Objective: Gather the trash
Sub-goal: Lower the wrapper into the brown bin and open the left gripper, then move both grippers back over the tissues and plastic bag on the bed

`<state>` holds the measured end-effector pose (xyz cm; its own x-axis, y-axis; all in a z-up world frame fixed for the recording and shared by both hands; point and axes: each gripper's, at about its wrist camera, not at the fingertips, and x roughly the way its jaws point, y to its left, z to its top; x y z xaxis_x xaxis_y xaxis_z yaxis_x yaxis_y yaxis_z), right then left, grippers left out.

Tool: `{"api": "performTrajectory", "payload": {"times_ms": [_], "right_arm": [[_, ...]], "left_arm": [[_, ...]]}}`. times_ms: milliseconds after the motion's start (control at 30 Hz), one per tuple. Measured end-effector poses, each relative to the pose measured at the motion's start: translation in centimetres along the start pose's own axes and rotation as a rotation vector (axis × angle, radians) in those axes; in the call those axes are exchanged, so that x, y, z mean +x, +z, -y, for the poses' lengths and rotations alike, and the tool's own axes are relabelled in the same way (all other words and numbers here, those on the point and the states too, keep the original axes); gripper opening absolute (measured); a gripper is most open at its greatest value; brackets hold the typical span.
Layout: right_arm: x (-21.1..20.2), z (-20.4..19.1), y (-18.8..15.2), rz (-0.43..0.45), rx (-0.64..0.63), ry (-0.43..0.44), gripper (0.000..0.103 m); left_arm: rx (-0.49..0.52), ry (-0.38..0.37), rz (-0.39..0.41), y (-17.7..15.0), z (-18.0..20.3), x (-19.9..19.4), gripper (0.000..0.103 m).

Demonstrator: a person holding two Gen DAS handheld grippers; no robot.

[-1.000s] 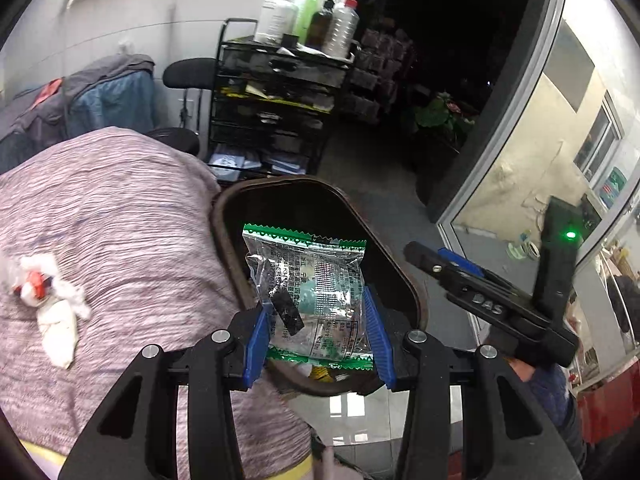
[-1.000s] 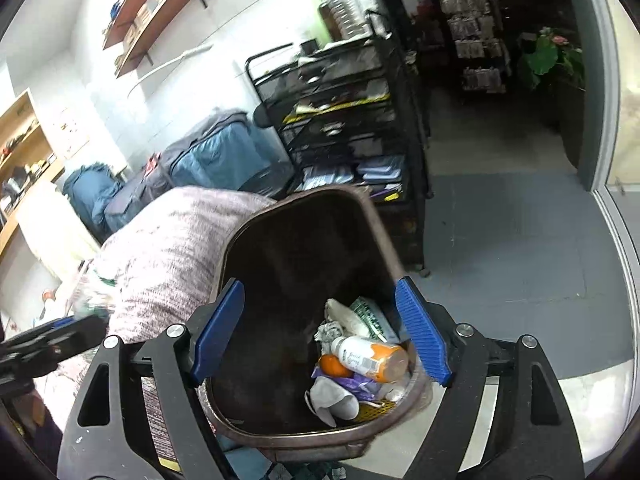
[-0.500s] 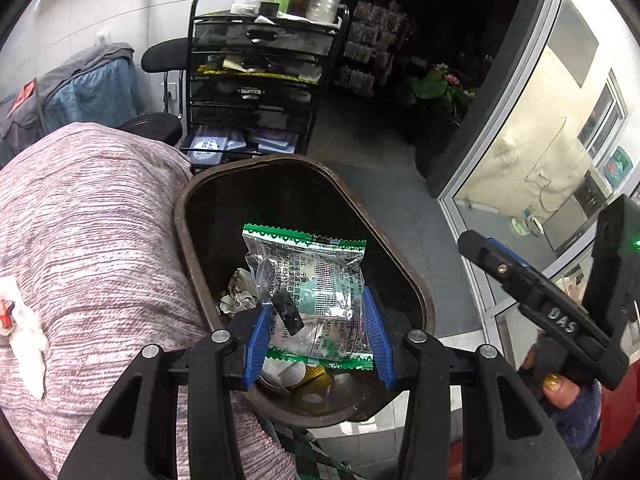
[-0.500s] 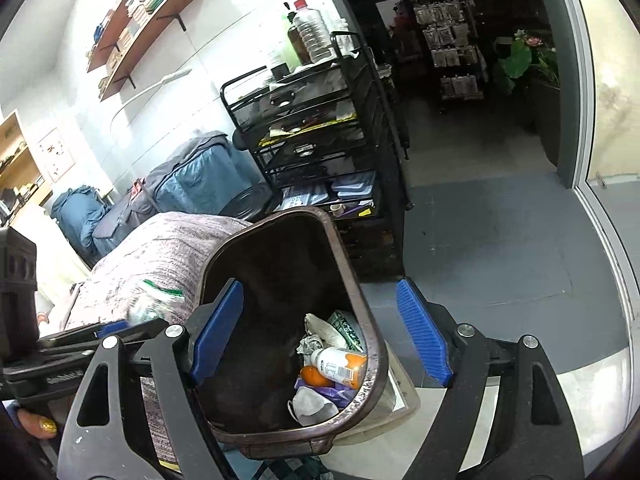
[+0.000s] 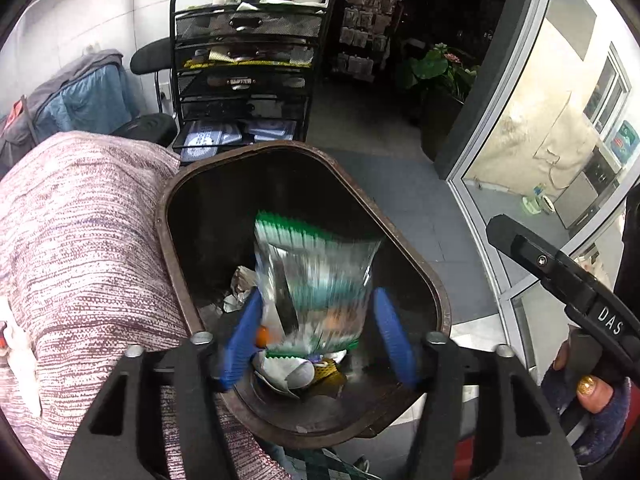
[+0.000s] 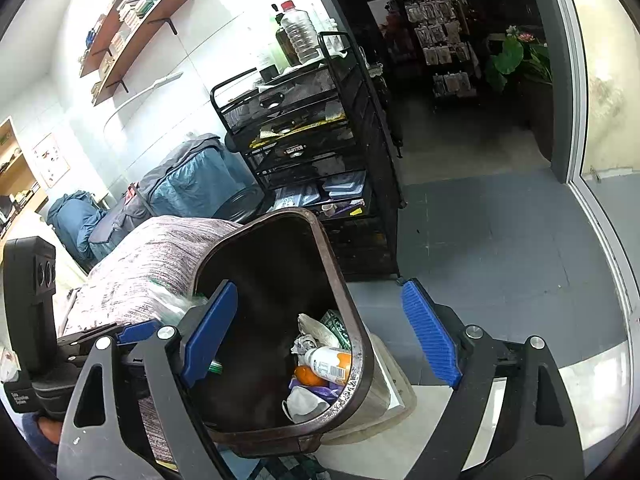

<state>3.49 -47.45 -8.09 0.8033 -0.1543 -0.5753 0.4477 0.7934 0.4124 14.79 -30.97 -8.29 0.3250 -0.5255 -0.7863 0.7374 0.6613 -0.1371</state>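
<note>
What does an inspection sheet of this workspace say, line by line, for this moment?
Surface: grey tiled floor; purple knit cover beside the bin.
Job's things: brown bin holds a bottle, a mask and scraps; wrapper, blurred, above the bin's opening.
Clutter: crumpled tissue on the cover.
Grippers: left gripper open, pads apart from the wrapper; right gripper open, empty.
Cables: nothing seen.
Surroundings: black mesh rack, wall shelves, plant, glass door.
</note>
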Motion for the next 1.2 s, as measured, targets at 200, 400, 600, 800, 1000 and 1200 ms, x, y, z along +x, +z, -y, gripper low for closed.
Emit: {"api": "performTrajectory", "payload": {"times_ms": [200,400,600,800,1000,1200], "right_arm": [[0.0,0.4,0.2,0.005,0.011,-0.01,0.085],[-0.1,0.9,0.2,0.008,0.026,-0.015,0.088],[-0.1,0.6,0.3,0.007,0.022,0.008,0.088],[0.3,-1.3,0.1,-0.006,-0.012,0.048,0.088],[0.8,-3.8,-0.3,-0.026,-0.053,0.097,0.088],[1.0,-6.7,-0.9,-0.04,-0.101,0.152,0.088]], "left_arm": [[0.01,-0.023,0.066,0.1,0.1,-1.0,0.087],[0.034,-0.015,0.162,0.0,0.9,-3.3,0.095],[0.04,0.006,0.24,-0.7,1.2,-6.3,0.097],[0.028,0.049,0.291,-1.9,0.5,-9.0,0.097],[-0.02,0.066,0.306,-3.5,-1.4,-11.0,0.097],[-0.076,0.106,0.316,-5.0,-3.7,-12.4,0.097]]}}
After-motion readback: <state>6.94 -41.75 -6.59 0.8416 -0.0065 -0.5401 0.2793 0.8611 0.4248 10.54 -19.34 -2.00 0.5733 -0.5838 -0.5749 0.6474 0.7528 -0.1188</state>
